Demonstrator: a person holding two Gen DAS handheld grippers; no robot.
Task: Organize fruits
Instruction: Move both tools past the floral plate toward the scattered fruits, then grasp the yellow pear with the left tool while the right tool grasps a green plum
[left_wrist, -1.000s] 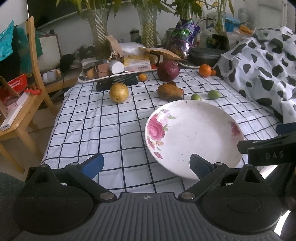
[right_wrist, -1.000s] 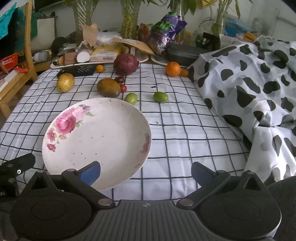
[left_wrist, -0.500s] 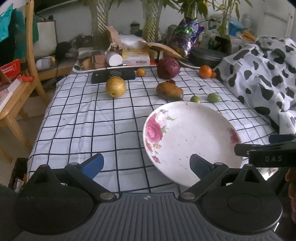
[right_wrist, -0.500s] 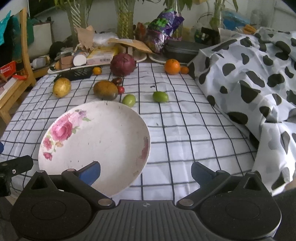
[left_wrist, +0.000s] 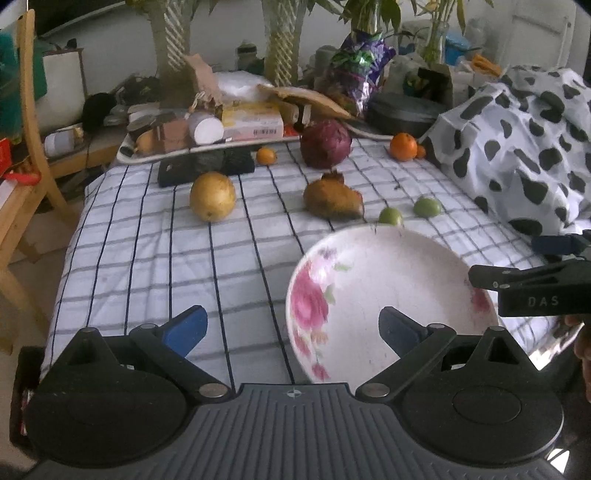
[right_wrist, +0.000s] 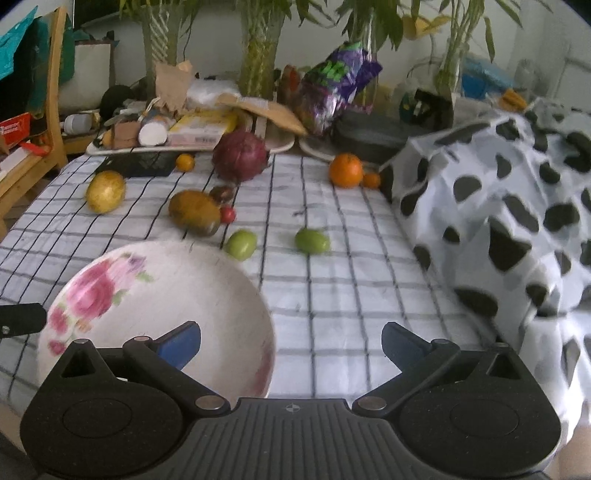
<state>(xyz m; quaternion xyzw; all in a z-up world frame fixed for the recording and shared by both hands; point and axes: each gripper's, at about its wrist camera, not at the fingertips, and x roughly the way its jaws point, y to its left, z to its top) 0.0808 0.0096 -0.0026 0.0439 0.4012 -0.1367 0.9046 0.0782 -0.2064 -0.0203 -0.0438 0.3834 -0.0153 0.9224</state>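
With both the left tongs (left_wrist: 290, 328) and right tongs (right_wrist: 291, 343) gaping empty, a clumsy reach could send the round limes (right_wrist: 241, 244) rolling off the counter (right_wrist: 351, 295), missing the plate (right_wrist: 162, 295).

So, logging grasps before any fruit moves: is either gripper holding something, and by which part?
Nothing is held. The left gripper and right gripper are both open, with no fruit between their fingers.
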